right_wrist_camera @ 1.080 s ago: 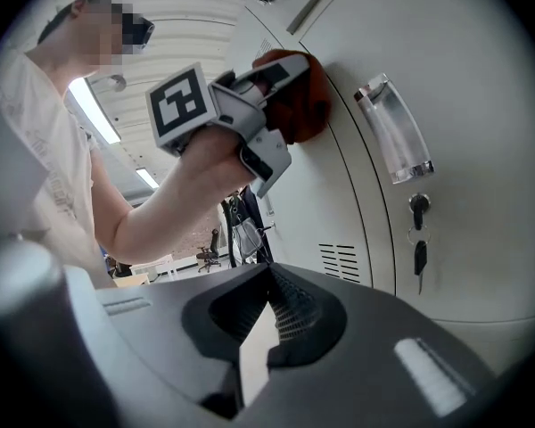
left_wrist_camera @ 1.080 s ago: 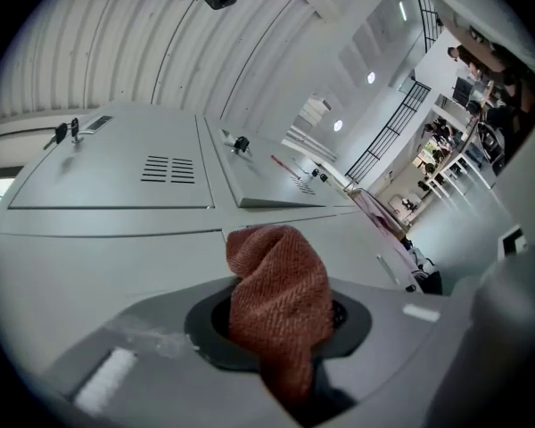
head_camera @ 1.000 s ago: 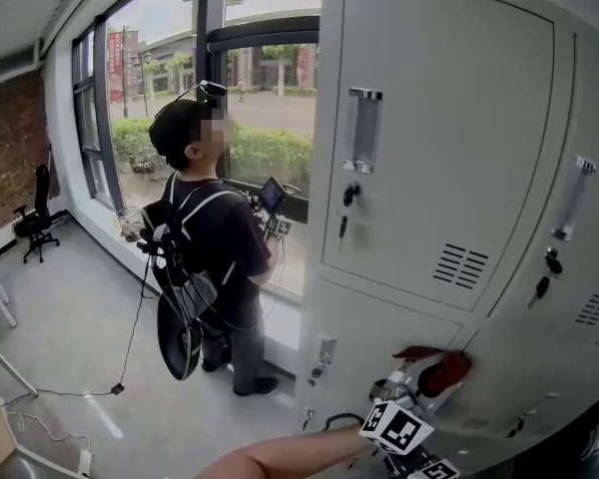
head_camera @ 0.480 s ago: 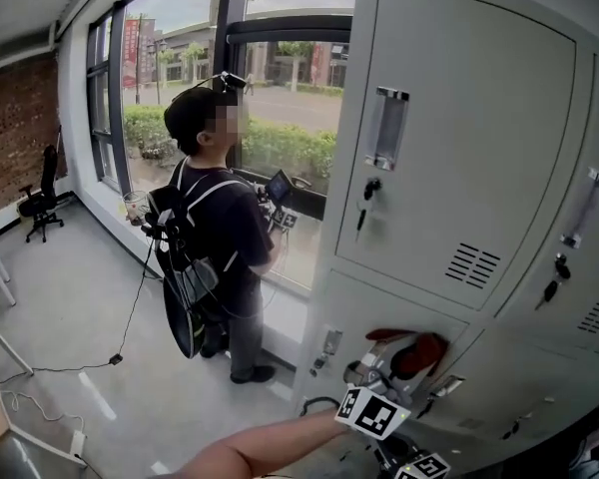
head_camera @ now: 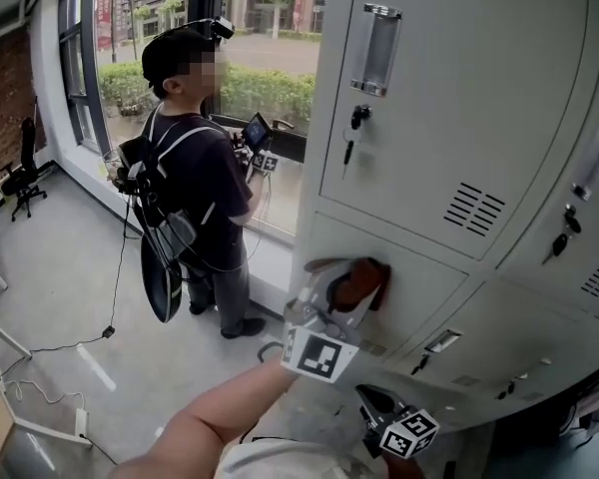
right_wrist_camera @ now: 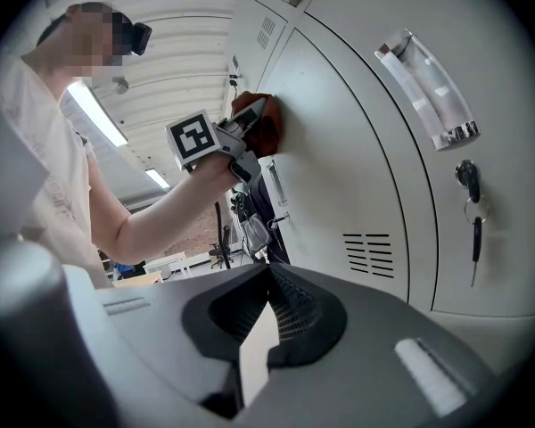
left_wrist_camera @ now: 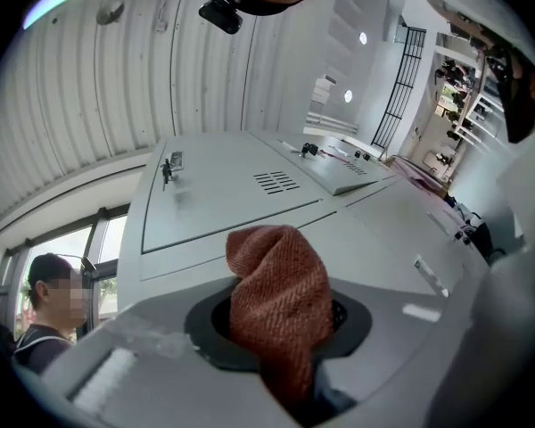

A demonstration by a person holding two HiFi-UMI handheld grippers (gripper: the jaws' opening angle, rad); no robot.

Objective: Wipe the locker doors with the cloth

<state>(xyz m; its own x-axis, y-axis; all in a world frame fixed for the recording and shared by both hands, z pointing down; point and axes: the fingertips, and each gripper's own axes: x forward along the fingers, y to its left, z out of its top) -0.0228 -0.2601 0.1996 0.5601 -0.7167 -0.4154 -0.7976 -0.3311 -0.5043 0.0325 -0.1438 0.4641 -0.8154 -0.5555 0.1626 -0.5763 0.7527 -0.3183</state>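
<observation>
In the head view, the left gripper [head_camera: 331,302] is held out on a bare forearm toward the grey locker doors [head_camera: 449,118], and the rust-red cloth [head_camera: 364,279] at its tip lies against the top left corner of a lower door, just below the seam under the big upper door. The right gripper [head_camera: 377,405] is low at the bottom edge, near the lockers but apart from them, with its marker cube [head_camera: 409,432] facing up. To the left, a person with a backpack [head_camera: 195,168] stands at the window, and an office chair [head_camera: 20,173] is far back beside the brick wall. In the left gripper view, the jaws are clamped on the cloth [left_wrist_camera: 281,301], which stands up between them in a thick fold, and behind it a locker door shows vent slots [left_wrist_camera: 276,181] and a lock [left_wrist_camera: 167,169]. In the right gripper view, the jaws of the right gripper [right_wrist_camera: 263,328] seem to be together with nothing between them, although the dark pads make the line where they meet hard to read. Further up in this view, the left gripper [right_wrist_camera: 250,119] presses the cloth [right_wrist_camera: 266,127] on the door surface, and a nearer door carries a clear handle [right_wrist_camera: 428,96], a hanging key [right_wrist_camera: 471,212] and vent slots [right_wrist_camera: 370,252].
</observation>
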